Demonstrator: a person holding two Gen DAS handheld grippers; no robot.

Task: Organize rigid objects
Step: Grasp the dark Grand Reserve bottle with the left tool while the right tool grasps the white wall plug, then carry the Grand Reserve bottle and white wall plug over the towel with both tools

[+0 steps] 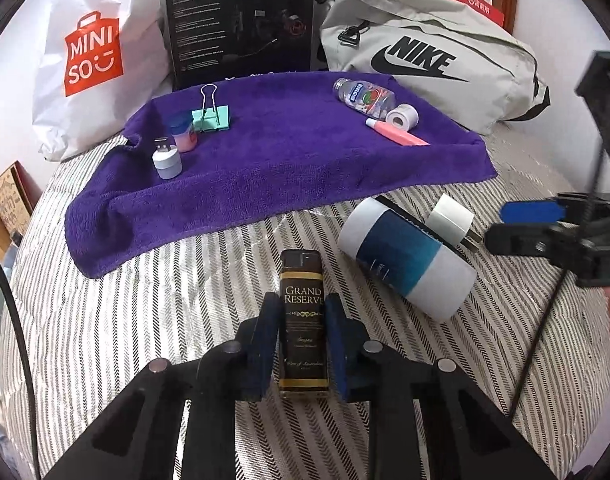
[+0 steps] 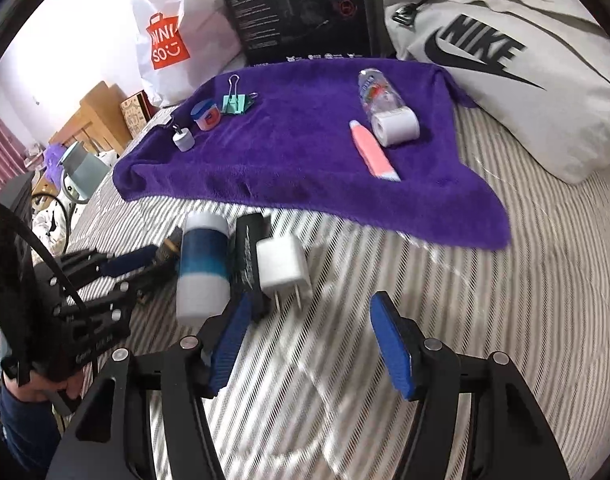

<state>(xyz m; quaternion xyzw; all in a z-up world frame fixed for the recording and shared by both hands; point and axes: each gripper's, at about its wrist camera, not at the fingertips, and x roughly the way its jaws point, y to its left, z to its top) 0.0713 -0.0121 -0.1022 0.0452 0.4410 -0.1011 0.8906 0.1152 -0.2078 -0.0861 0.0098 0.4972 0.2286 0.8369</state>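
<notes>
Left gripper (image 1: 301,344) clamps what looks like a lighter (image 1: 304,320); right gripper (image 2: 309,344) gapes wide, holding nothing.

Black box (image 1: 241,20) top cut off; print unreadable.

Both wrist views low over bed, facing purple towel (image 1: 281,152), shared.

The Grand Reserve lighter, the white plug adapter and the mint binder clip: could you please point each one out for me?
Grand Reserve lighter (image 1: 304,320), left wrist view, on its printed label.
White plug adapter (image 2: 280,266), right wrist view, on its white body.
Mint binder clip (image 1: 210,118), left wrist view, on its mint body.
</notes>
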